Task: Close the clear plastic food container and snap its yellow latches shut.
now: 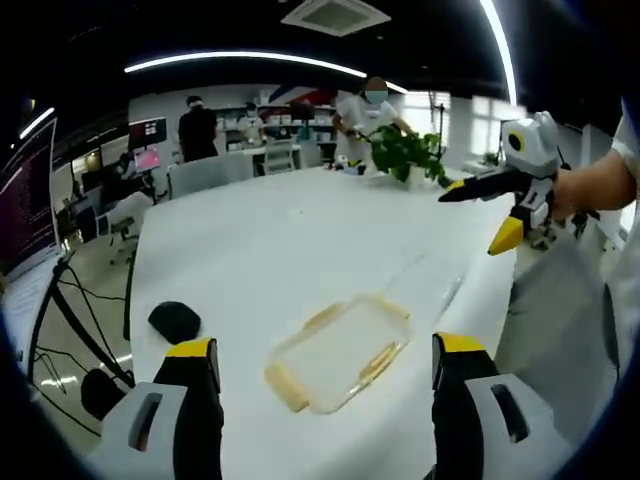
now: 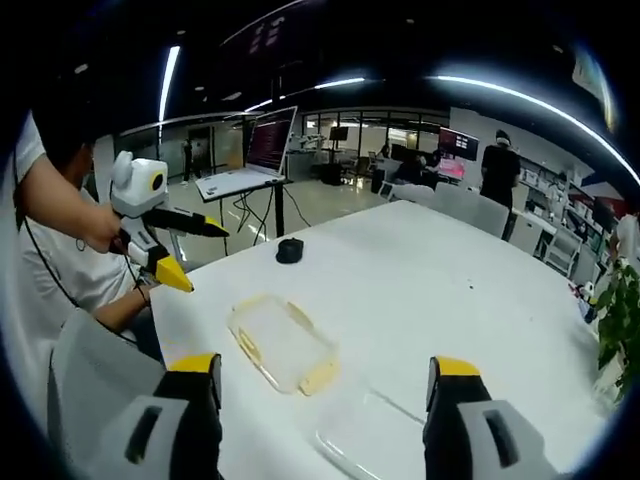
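A clear plastic piece with yellow latches (image 1: 340,352) (image 2: 283,343) lies flat on the white table (image 1: 280,240) (image 2: 440,280). A second clear piece with no yellow on it (image 1: 428,283) (image 2: 372,435) lies right beside it, apart from it. My left gripper (image 1: 325,350) is open, its jaws spread wide to either side of the latched piece and short of it. It also appears in the right gripper view as the left gripper (image 2: 205,258), held in a hand above the table's edge. My right gripper (image 2: 325,365) (image 1: 476,214) is open too, holding nothing.
A black puck-like object (image 1: 175,320) (image 2: 290,250) sits near a table corner. A potted plant (image 1: 405,150) (image 2: 620,320) stands at the far end. A laptop on a stand (image 2: 250,150), cables, chairs and several people are beyond the table.
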Tool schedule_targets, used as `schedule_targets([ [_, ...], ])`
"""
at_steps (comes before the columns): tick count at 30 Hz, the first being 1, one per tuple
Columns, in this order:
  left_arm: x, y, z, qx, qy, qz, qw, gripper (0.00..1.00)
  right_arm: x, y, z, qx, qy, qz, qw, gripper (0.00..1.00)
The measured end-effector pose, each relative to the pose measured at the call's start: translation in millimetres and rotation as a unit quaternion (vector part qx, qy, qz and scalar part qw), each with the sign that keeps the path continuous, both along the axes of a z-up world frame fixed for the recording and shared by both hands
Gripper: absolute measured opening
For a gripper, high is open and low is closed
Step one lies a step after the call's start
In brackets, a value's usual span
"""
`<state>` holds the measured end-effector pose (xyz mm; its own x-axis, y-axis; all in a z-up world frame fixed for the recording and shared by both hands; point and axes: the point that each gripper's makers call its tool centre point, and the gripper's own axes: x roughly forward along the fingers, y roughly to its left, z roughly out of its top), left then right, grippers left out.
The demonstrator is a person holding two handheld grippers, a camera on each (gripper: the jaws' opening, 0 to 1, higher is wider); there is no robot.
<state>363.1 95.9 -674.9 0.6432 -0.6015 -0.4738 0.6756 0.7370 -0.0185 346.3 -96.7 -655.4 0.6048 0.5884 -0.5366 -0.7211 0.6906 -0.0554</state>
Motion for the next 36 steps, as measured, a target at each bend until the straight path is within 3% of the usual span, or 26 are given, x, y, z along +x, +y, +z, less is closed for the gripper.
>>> schedule_targets([
  [6,6.0,1,-7.2,0.009,0.007,-0.024,0.9996,0.85,1,7,-1.3,-0.002,0.006,0.012,0.9999,0.74],
  [13,12.5,-2,-11.2,0.022,0.010,-0.071,0.9972,0.84,5,20,-13.0,-0.042,-0.005,0.055,0.9976,0.72],
  [16,12.1,-9,-7.0,0.004,0.009,-0.104,0.9945,0.77,6,24,-18.2,-0.060,-0.010,0.078,0.9951,0.73],
  [19,14.0,-10,-9.6,0.017,0.006,-0.122,0.9924,0.80,6,26,-22.1,-0.067,-0.012,0.091,0.9935,0.72],
  [27,11.6,-10,-24.1,0.047,0.013,-0.186,0.9814,0.79,12,29,-34.0,-0.098,-0.014,0.132,0.9862,0.63],
  [30,10.4,-8,-32.2,0.069,0.013,-0.210,0.9751,0.79,14,26,-41.6,-0.126,-0.017,0.155,0.9796,0.59],
  [34,13.4,-8,-36.9,0.076,0.013,-0.225,0.9712,0.73,18,24,-54.2,-0.140,-0.012,0.170,0.9754,0.59],
  [36,13.7,-7,-40.5,0.084,0.014,-0.235,0.9682,0.73,17,20,-64.1,-0.166,-0.007,0.185,0.9687,0.58],
])
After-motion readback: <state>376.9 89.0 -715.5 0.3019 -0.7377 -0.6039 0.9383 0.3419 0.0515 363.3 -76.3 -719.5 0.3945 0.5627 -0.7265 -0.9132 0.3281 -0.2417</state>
